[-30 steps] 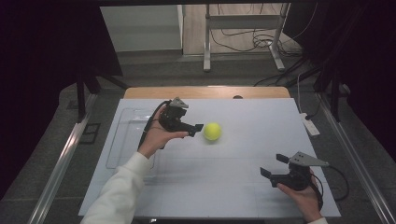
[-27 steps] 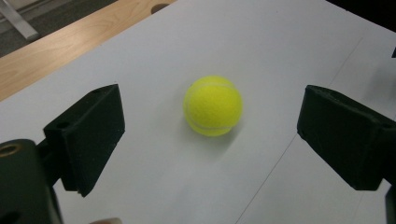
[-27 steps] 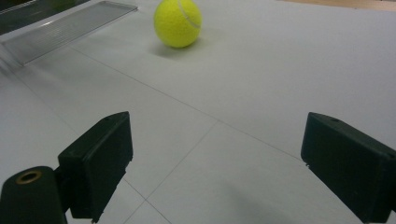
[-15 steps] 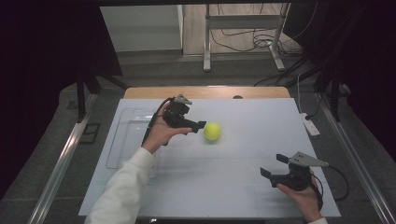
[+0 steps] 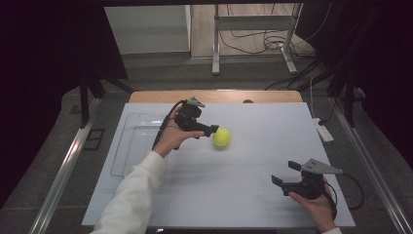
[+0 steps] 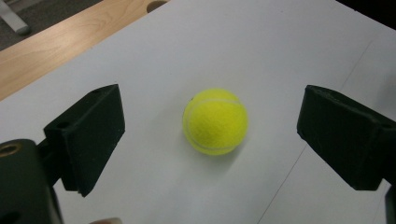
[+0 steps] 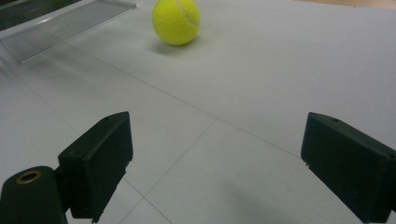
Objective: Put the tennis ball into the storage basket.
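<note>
My left gripper point(image 5: 210, 130) hovers over the white table point(image 5: 253, 195), jaws spread wide, nothing between the pads. The yellow tennis ball point(image 5: 221, 137) sits on the table just past my fingertips, at about 3 o'clock from them in the high view, close but not touching. In the left gripper view the ball point(image 6: 215, 121) lies centred ahead of the gap, apart from both jaws. My right gripper point(image 5: 285, 174) rests low near the table's 5 o'clock corner, jaws also wide apart and empty, well apart from the ball. A clear tray point(image 5: 127, 146) lies at 9 o'clock of the ball.
</note>
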The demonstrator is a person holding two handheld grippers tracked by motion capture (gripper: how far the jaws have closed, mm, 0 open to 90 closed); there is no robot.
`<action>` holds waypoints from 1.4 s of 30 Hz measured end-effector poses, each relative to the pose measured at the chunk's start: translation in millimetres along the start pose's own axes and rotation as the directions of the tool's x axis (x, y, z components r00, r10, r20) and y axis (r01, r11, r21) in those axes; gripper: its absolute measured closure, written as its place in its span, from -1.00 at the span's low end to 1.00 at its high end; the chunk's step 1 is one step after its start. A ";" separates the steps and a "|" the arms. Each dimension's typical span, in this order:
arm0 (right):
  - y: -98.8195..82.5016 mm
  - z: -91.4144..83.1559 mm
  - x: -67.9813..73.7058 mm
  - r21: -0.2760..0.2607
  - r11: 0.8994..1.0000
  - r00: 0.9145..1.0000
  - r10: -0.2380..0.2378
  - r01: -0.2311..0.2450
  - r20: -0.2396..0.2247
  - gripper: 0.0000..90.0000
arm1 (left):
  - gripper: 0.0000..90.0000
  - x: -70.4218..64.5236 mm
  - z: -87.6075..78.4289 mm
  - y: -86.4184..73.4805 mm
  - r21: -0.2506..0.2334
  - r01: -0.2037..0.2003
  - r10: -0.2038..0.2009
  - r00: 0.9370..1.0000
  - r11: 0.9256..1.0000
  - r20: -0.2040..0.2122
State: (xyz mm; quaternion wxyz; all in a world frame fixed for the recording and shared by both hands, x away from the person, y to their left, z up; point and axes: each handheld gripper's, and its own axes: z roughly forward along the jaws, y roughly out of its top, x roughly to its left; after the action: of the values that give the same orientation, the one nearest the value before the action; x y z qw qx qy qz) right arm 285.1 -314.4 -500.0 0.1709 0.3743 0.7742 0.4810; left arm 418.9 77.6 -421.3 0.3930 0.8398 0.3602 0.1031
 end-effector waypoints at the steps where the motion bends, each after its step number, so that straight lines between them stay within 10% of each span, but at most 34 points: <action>1: 0.0 0.0 0.0 0.000 1.000 1.000 0.000 0.000 0.000 -0.80 | -0.81 0.4 0.5 0.6 0.003 -0.005 0.005 1.000 1.000 -0.001; 42: -0.9 0.7 -1.0 0.004 1.000 1.000 0.006 -0.006 0.000 -0.79 | -0.82 2.6 44.6 11.9 0.096 -0.007 0.004 1.000 0.995 0.027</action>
State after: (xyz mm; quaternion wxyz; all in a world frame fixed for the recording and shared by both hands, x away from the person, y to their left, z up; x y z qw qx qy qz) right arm 285.8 -315.0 -501.2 0.1690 0.3769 0.7740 0.4799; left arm 447.4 48.1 -442.8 0.3566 0.8600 0.3570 0.0755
